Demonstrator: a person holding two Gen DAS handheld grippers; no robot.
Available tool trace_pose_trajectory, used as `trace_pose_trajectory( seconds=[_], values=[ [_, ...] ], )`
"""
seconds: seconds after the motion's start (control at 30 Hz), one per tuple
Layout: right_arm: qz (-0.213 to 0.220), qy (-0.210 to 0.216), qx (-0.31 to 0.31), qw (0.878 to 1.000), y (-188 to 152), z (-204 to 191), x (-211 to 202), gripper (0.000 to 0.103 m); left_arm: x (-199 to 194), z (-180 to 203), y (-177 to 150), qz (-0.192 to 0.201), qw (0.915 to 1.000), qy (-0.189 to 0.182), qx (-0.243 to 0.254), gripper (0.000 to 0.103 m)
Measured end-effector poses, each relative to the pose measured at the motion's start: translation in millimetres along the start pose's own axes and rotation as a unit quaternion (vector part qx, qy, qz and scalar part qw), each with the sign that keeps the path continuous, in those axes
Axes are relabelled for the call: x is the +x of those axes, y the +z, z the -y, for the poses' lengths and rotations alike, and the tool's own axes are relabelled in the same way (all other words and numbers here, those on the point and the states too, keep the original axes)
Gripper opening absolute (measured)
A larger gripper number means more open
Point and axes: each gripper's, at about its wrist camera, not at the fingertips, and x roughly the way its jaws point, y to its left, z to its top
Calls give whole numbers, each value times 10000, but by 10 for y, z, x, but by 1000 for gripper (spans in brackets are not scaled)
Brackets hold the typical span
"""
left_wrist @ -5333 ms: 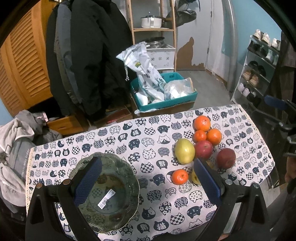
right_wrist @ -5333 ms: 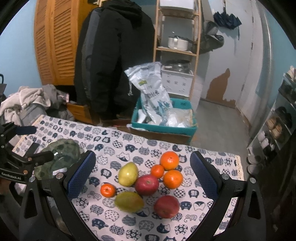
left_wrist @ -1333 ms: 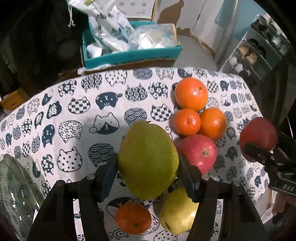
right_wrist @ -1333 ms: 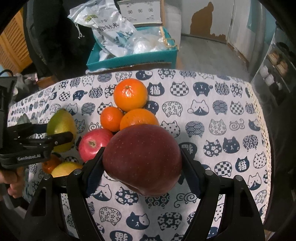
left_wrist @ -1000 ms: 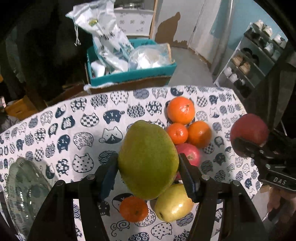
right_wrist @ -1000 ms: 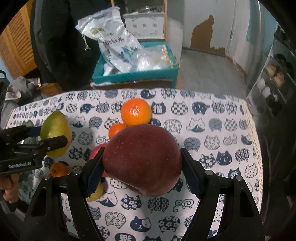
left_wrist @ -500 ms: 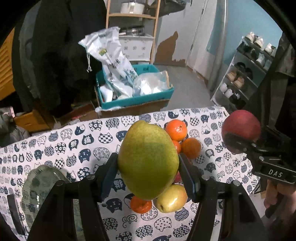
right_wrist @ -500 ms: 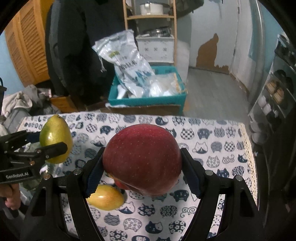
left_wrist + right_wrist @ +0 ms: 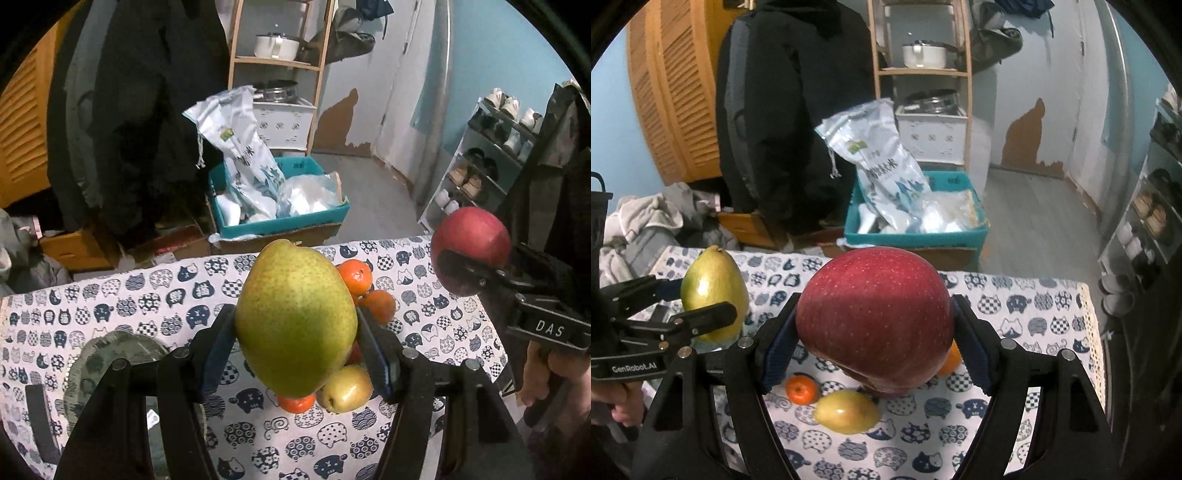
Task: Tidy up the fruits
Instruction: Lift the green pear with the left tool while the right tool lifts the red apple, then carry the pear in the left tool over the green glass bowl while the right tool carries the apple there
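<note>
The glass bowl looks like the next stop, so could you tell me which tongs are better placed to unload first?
Left. The left tongs, shut on the green pear, hang beside the glass bowl; the right tongs, holding the red apple, sit farther off.

The green pear (image 9: pixel 295 317) hides most of the red apple (image 9: pixel 355 353).

Glass bowl (image 9: pixel 110 354) unobstructed at left; fruit pile (image 9: pixel 354 295) crowds right.
</note>
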Motion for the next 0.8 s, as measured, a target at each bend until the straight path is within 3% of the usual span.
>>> trace_pose_trajectory(
  seconds=[0.8],
  values=[
    [40, 595, -661, 9960, 282, -1041, 187, 77, -511, -807, -252, 219, 9972, 335, -630, 66]
  ],
)
